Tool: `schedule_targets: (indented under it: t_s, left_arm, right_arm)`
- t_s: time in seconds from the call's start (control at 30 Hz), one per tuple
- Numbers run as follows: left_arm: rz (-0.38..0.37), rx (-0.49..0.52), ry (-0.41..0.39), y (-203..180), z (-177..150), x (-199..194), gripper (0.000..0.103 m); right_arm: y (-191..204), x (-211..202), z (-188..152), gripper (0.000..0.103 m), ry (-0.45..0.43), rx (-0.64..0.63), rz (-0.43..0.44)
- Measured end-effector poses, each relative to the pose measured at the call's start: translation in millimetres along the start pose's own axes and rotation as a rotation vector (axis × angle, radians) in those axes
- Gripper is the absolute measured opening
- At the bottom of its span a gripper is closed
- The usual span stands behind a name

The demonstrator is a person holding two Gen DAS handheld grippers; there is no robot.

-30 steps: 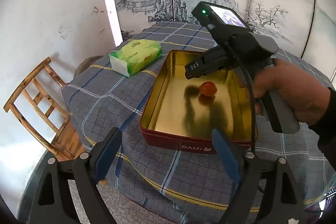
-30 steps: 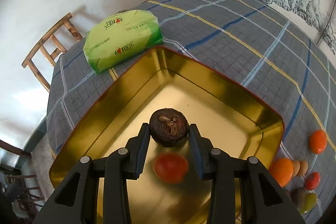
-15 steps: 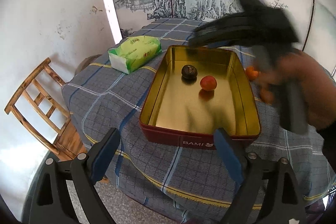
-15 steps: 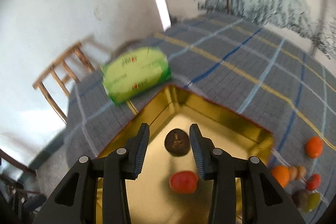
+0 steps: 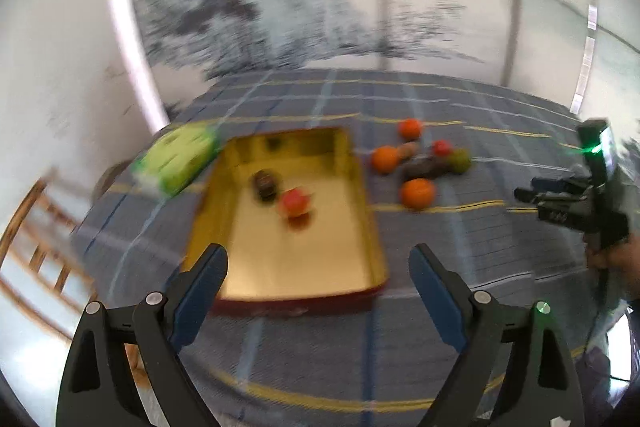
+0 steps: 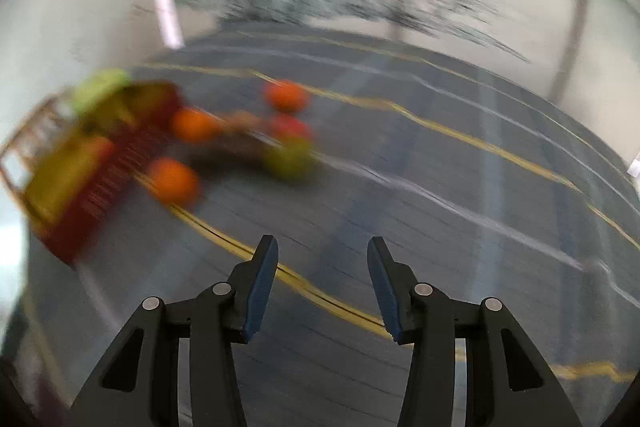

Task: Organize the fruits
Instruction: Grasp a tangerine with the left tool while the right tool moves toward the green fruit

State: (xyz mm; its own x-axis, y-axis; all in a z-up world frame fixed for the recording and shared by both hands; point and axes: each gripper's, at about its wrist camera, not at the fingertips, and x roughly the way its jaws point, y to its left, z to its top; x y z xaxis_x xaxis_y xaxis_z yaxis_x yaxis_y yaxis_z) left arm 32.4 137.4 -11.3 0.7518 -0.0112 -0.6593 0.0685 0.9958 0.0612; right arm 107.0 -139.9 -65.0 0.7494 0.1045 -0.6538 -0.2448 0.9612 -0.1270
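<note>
Fruits point(image 5: 417, 192) at two o'clock from tin point(image 5: 370, 239): likely light, smooth, bruisable; best pinched mid-body. Left gripper point(image 5: 318, 275), right gripper point(image 6: 322, 267): jaws opening, empty.

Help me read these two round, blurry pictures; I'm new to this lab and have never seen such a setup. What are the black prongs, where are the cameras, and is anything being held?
No robot here: a person holds a hand-held gripper in each hand, each with a wide-angle camera looking along its two fingers. The left view shows the left gripper, open and empty, above a gold tray on a checked tablecloth. In the tray lie a dark fruit and a red fruit; more loose fruits sit beside it, and a green pack lies on the tray's other side. The right gripper is opening, with nothing between its fingers.
</note>
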Motion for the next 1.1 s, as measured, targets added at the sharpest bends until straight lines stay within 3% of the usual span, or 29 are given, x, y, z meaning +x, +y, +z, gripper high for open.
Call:
schedule_targets:
  t_s: [0.1, 0.2, 0.3, 0.4, 0.57, 0.67, 0.83, 0.9, 0.93, 1.1]
  left_arm:
    - [-0.146, 0.044, 0.041, -25.4, 19.3, 15.6, 0.092]
    - [-0.214, 0.094, 0.083, -53.2, 36.2, 39.6, 0.092]
    - [-0.199, 0.135, 0.151, -76.9, 49.9, 75.0, 0.092]
    - [-0.204, 0.094, 0.219, -82.1, 61.3, 114.9, 0.087]
    - [-0.156, 0.051, 0.335, -78.0, 64.9, 165.6, 0.053]
    - [-0.129, 0.031, 0.382, -76.4, 58.9, 186.6, 0.053]
    - [-0.084, 0.117, 0.36, -92.4, 52.4, 193.8, 0.051]
    - [-0.043, 0.163, 0.337, -98.3, 50.2, 192.8, 0.039]
    - [-0.063, 0.182, 0.337, -101.5, 48.4, 192.1, 0.034]
    - [-0.116, 0.143, 0.286, -105.7, 39.9, 164.8, 0.033]
  right_arm:
    - [-34.5, 0.0, -16.0, 0.048, 0.014, 0.08, -0.01]
    - [-51.7, 1.7, -24.8, 0.048, 0.017, 0.11, -0.034]
    - [-53.2, 2.6, -27.8, 0.051, 0.003, 0.107, -0.044]
    - [-48.9, 5.2, -28.0, 0.055, 0.003, 0.071, -0.064]
    - [-44.5, 0.2, -29.3, 0.065, -0.021, 0.064, -0.024]
    - [-50.6, -1.1, -30.5, 0.065, -0.025, 0.099, 0.009]
    - [-51.0, -1.9, -31.0, 0.065, -0.032, 0.106, 0.038]
    - [-49.9, -1.6, -30.7, 0.066, -0.031, 0.098, 0.041]
    - [-49.7, -1.7, -30.4, 0.066, -0.03, 0.096, 0.042]
    - [-47.5, -7.9, -15.4, 0.066, -0.036, 0.094, 0.135]
